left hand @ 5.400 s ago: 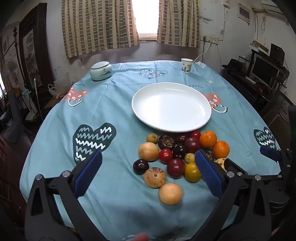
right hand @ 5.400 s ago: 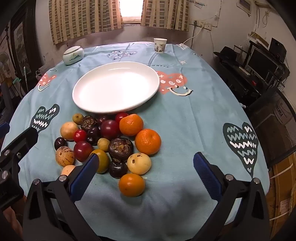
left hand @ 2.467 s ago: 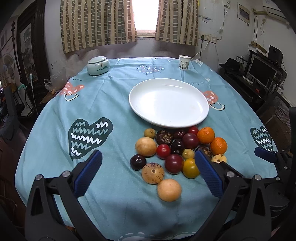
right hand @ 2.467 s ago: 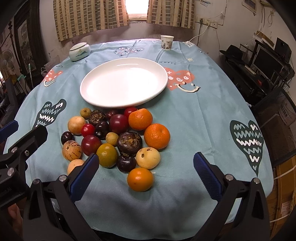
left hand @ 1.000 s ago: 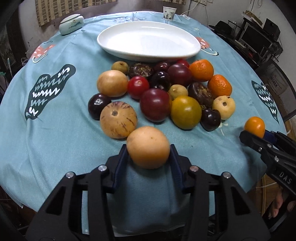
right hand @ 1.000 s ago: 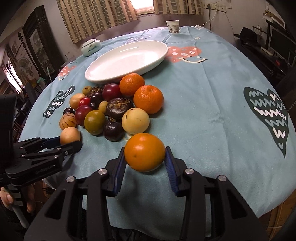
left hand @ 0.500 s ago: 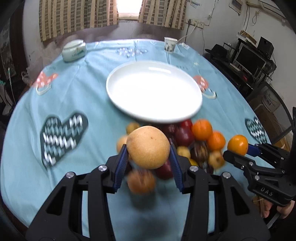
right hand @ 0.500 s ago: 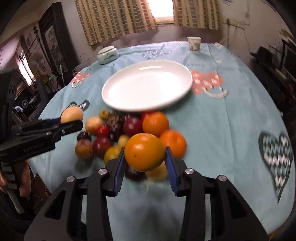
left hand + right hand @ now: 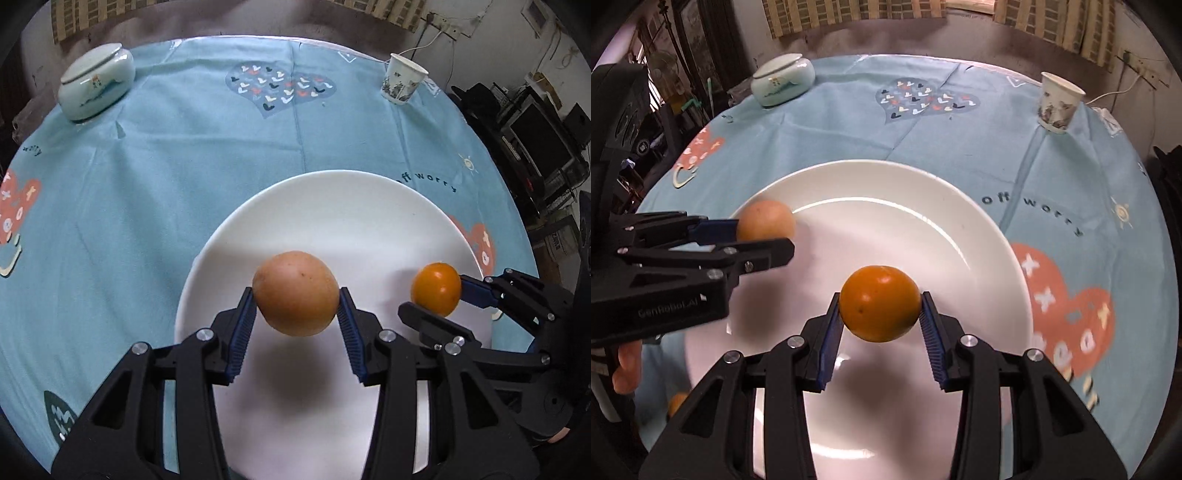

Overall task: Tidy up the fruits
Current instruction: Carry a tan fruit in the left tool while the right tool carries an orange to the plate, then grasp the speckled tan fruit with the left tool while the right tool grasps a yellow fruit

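Note:
My left gripper is shut on a tan round fruit and holds it above the left half of the white plate. My right gripper is shut on an orange above the plate. In the left wrist view the right gripper with its orange hangs over the plate's right part. In the right wrist view the left gripper with the tan fruit is at the plate's left rim. The fruit pile is out of view, except one orange fruit at the lower left.
A round table with a blue patterned cloth. A lidded ceramic jar stands at the far left and a paper cup at the far right. Furniture and electronics stand beyond the table's right edge.
Both grippers, which closed on their fruits a second ago, have carried them forward from above the fruit pile to over the white plate. The pile has dropped out of view.

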`<state>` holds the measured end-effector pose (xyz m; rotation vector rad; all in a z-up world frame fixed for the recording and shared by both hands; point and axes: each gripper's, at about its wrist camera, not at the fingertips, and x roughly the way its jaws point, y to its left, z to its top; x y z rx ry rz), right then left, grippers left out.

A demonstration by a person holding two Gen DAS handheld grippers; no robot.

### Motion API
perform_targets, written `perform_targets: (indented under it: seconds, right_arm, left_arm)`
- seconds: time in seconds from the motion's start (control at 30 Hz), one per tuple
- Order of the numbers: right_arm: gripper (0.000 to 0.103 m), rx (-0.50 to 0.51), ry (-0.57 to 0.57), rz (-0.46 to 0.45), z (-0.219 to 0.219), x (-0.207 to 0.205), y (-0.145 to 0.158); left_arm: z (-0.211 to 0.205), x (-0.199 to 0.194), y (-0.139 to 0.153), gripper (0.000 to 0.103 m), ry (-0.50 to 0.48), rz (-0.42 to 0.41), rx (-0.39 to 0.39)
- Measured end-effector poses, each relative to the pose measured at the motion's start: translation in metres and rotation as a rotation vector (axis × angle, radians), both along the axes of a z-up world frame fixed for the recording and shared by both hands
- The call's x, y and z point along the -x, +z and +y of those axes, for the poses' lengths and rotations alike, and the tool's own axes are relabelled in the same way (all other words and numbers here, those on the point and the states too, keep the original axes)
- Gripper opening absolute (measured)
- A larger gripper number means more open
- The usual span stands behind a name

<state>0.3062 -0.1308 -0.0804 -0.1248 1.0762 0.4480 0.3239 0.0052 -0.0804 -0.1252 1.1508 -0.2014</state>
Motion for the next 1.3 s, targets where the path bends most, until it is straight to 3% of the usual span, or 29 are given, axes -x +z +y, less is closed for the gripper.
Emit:
perform_targets:
  seconds: [0.17, 0.23, 0.3, 0.37, 0.43, 0.57, 0.6, 0.63, 0.73, 0.83, 0.93, 1.13, 1.3]
  right_arm:
    - [0.042, 0.027, 0.019, 0.019, 0.008, -0.028, -0.011]
    - [0.049, 0.042, 0.006, 0.022, 0.009, -0.031, -0.012]
    - [0.053, 0.039, -0.017, 0.005, 0.004, -0.027, -0.005]
    - [0.054, 0.047, -0.034, -0.024, -0.003, -0.014, 0.008]
    - [0.070, 0.073, -0.058, -0.068, -0.010, 0.006, 0.024]
    - [0.078, 0.037, -0.067, -0.122, -0.020, 0.078, 0.058]
    - [0.093, 0.028, -0.072, -0.135, -0.021, 0.095, 0.062]
    - [0.102, 0.018, -0.078, -0.163, -0.022, 0.116, 0.066]
    - [0.102, 0.031, -0.085, -0.288, -0.024, 0.192, 0.074]
    - [0.102, 0.030, -0.128, -0.329, -0.032, 0.245, 0.070]
    - [0.102, -0.026, -0.215, -0.291, -0.049, 0.281, 0.054]
    - [0.102, -0.136, -0.315, -0.112, -0.067, 0.299, 0.021]
    - [0.102, -0.068, -0.379, -0.127, -0.066, 0.307, 0.018]
  left_arm:
    - [-0.007, -0.019, -0.011, 0.046, -0.007, 0.016, -0.007]
    - [-0.008, -0.022, -0.007, 0.048, -0.006, 0.014, 0.008]
    - [-0.004, -0.014, 0.009, 0.070, 0.000, -0.032, 0.025]
    - [0.000, 0.001, 0.031, 0.080, 0.015, -0.109, 0.012]
    - [0.005, 0.026, 0.056, 0.086, 0.010, -0.185, 0.002]
    - [0.013, 0.102, 0.085, 0.099, 0.002, -0.319, -0.042]
    - [0.016, 0.119, 0.085, 0.101, -0.004, -0.329, -0.032]
    - [0.020, 0.140, 0.082, 0.101, -0.009, -0.331, -0.010]
    - [0.030, 0.202, 0.064, 0.101, 0.000, -0.309, 0.051]
    - [0.032, 0.256, 0.046, 0.101, 0.028, -0.326, -0.051]
    - [0.033, 0.291, 0.031, 0.101, 0.051, -0.343, -0.099]
    - [0.017, 0.319, 0.017, 0.101, -0.014, -0.319, -0.125]
    - [0.014, 0.324, 0.017, 0.101, -0.008, -0.314, -0.136]
